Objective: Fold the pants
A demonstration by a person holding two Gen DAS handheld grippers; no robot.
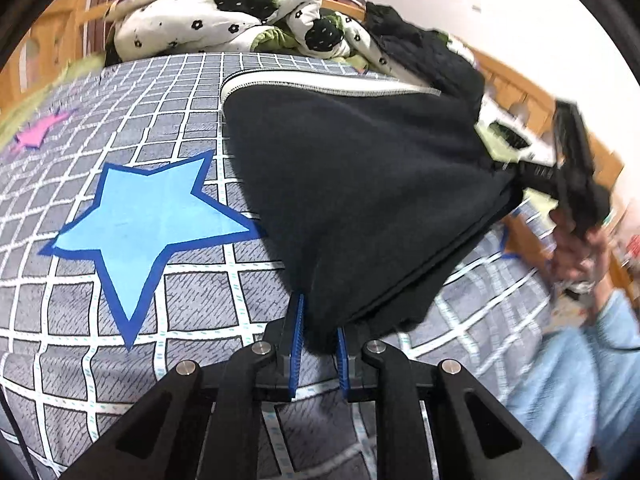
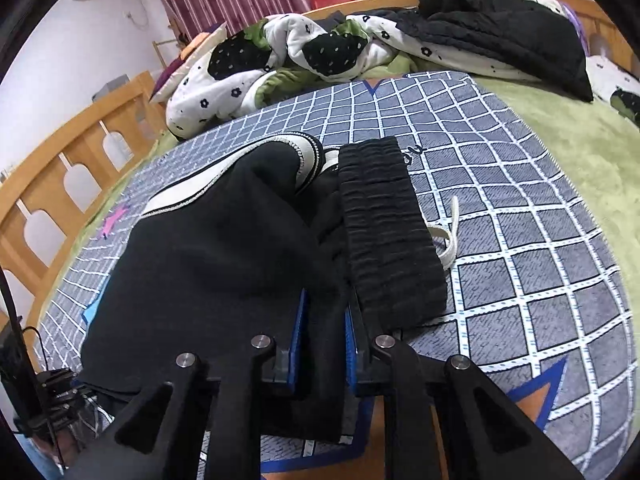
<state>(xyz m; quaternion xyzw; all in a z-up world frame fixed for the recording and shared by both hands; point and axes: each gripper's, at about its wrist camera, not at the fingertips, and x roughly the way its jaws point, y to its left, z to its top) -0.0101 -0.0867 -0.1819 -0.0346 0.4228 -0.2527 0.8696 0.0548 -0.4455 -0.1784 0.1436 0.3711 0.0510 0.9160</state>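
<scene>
Black pants point(image 1: 360, 184) with a white side stripe point(image 1: 320, 84) lie partly lifted over the bed. My left gripper point(image 1: 320, 316) is shut on a fold of the near edge, its blue pads point(image 1: 297, 344) pressed into the cloth. At the right of the same view, my blurred right gripper point(image 1: 520, 174) pinches another corner, with a hand point(image 1: 576, 248) behind it. In the right wrist view, my right gripper point(image 2: 326, 302) is shut on bunched black pants point(image 2: 220, 260). The ribbed waistband point(image 2: 384, 220) and white drawstring point(image 2: 448, 232) lie just beyond.
The bed has a grey checked sheet point(image 1: 120, 312) with a blue star point(image 1: 148, 220). A white flowered quilt point(image 2: 288, 52) and a black jacket point(image 2: 500, 32) are piled at the far end. A wooden bed rail point(image 2: 60, 176) runs along the left, a green blanket point(image 2: 580, 152) on the right.
</scene>
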